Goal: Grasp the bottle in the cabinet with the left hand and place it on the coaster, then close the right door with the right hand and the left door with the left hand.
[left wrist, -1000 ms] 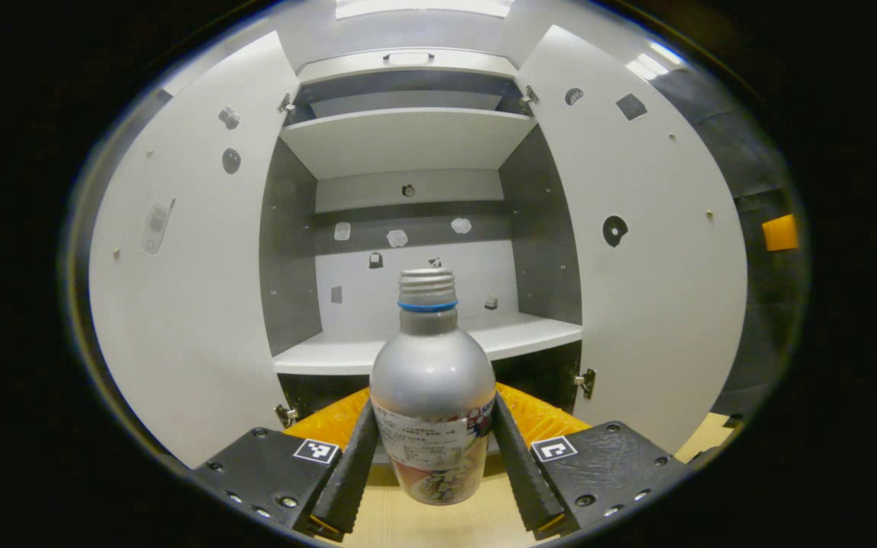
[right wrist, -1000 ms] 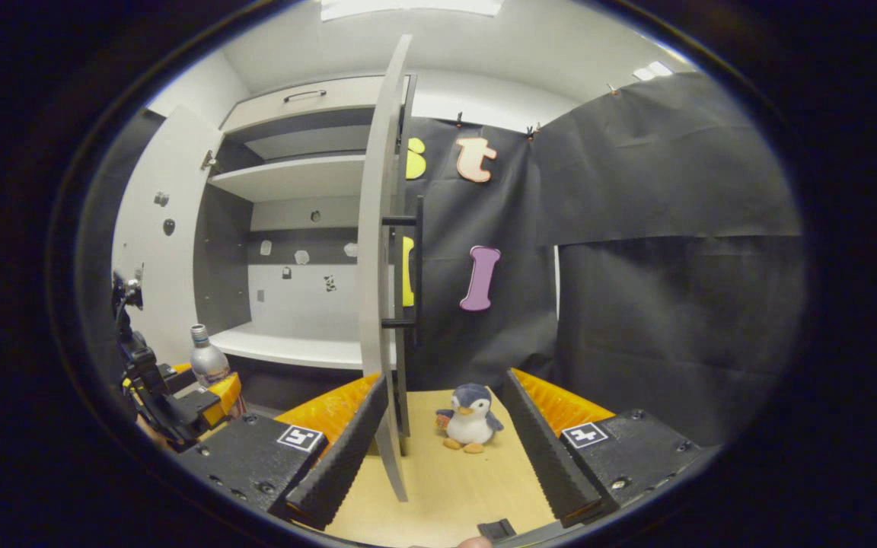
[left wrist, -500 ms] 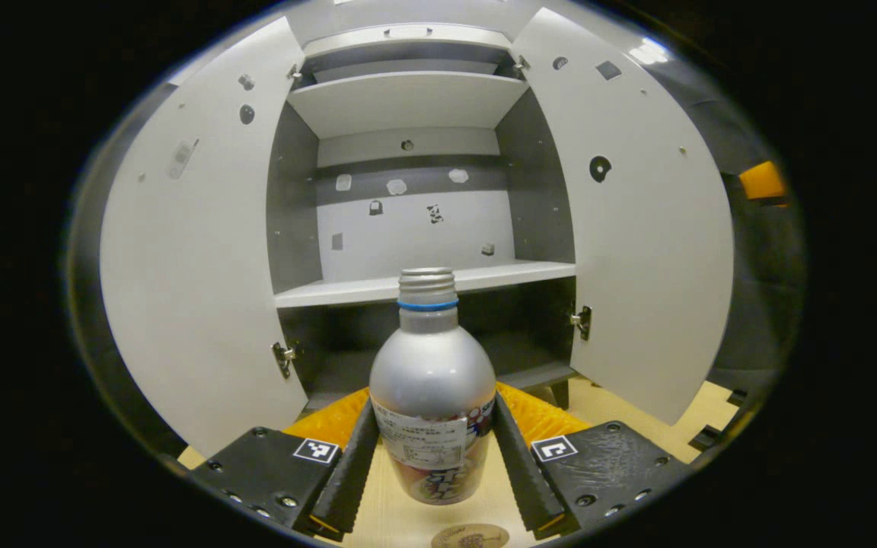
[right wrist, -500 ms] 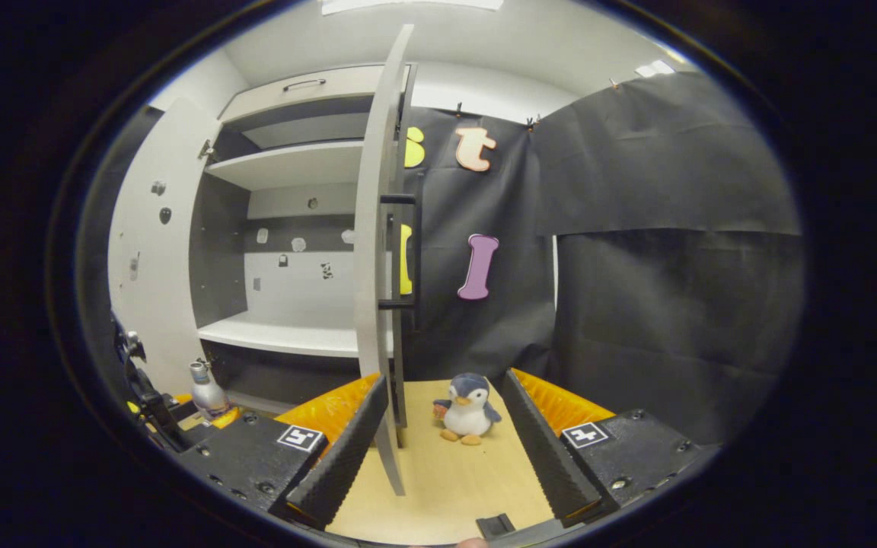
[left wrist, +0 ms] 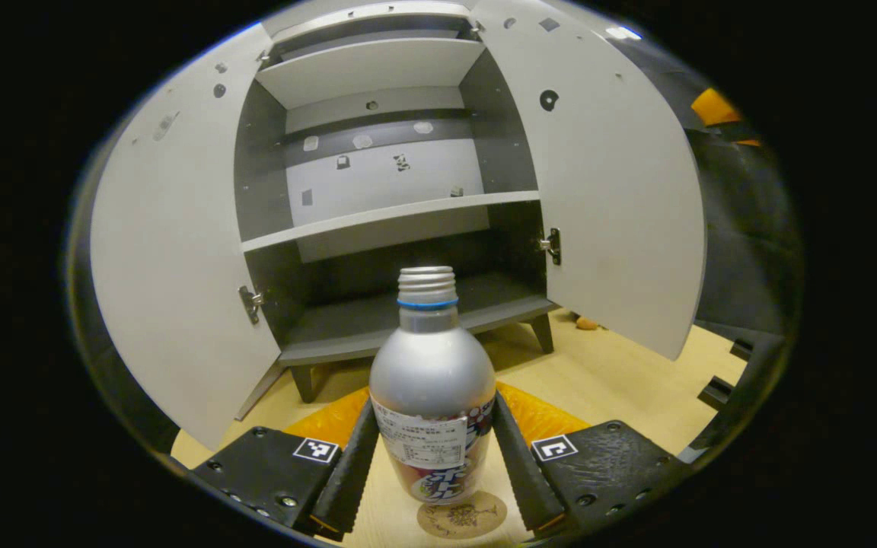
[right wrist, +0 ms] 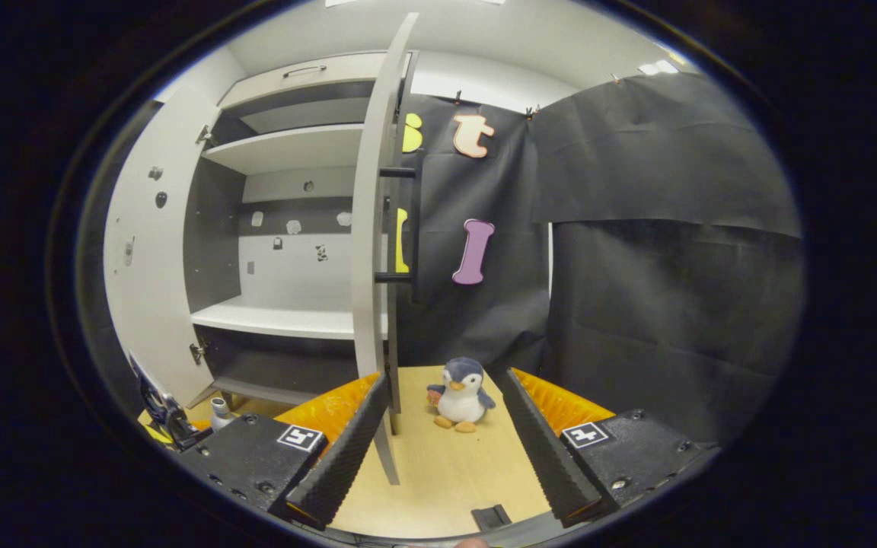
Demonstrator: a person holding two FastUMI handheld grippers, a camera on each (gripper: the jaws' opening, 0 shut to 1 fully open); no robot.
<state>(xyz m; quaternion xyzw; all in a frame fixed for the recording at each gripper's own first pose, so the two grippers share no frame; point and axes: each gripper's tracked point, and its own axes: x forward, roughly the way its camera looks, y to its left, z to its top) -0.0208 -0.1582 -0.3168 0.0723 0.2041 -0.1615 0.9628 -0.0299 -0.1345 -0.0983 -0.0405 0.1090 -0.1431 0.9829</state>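
The left gripper (left wrist: pixel 432 476) clamps both fingers on a silver metal bottle with a printed label (left wrist: pixel 431 396), held upright just over a round cork coaster (left wrist: pixel 461 519) in front of the grey two-door cabinet (left wrist: pixel 377 205). The right gripper (right wrist: pixel 444 449) waits, fingers apart, by the cabinet's open right door (right wrist: pixel 371 228); a plush penguin (right wrist: pixel 460 394) sits beyond.

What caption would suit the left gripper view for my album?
Left tool holds a silver bottle just above a round coaster, the open cabinet behind.
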